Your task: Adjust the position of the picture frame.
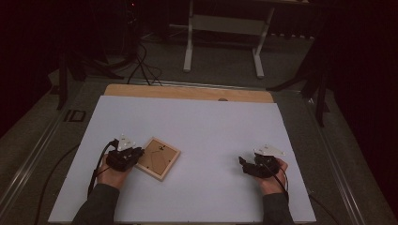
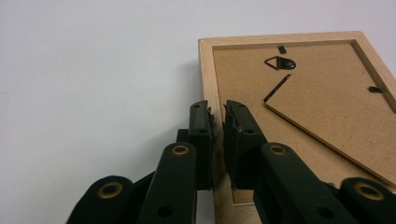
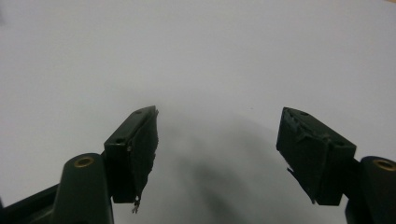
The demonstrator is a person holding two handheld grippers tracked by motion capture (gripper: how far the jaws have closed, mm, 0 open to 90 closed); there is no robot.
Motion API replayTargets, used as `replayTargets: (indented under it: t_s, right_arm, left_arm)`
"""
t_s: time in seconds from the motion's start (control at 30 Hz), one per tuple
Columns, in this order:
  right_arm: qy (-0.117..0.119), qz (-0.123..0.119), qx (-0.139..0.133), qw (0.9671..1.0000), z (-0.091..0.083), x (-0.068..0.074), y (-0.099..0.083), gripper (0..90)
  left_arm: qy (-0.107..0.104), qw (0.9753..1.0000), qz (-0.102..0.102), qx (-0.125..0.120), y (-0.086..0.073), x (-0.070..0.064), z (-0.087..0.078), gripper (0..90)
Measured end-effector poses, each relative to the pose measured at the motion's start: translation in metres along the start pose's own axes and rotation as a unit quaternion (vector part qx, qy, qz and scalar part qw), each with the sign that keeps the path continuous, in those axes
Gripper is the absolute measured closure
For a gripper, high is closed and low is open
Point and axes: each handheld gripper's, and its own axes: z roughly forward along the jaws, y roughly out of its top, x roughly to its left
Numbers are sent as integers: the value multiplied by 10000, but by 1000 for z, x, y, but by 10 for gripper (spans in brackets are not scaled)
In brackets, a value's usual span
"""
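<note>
A small wooden picture frame point(image 1: 158, 159) lies face down on the white sheet point(image 1: 202, 122), left of centre. Its brown backing board, hanger and turn clips face up point(image 2: 327, 93). My left gripper point(image 1: 137, 155) sits at the frame's left side. In the left gripper view its jaws point(image 2: 218, 112) are closed on the frame's light wooden rail. My right gripper point(image 1: 242, 162) rests at the right of the sheet, well away from the frame. Its jaws point(image 3: 217, 126) stand wide apart over bare white surface with nothing between them.
The white sheet covers most of a wooden tabletop point(image 1: 187, 92), whose far strip shows bare. Beyond it stand a white table base point(image 1: 224, 28) and dark stands with cables point(image 1: 141, 65) on the floor. Metal rails run along both sides of the table.
</note>
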Motion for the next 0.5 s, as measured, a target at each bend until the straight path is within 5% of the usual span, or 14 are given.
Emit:
replayTargets:
  t_s: [0.5]
  right_arm:
    - [27,8,-58,10000,-1,3,1,288]
  left_arm:
    - [-156,9998,137,-76,10,-20,12,819]
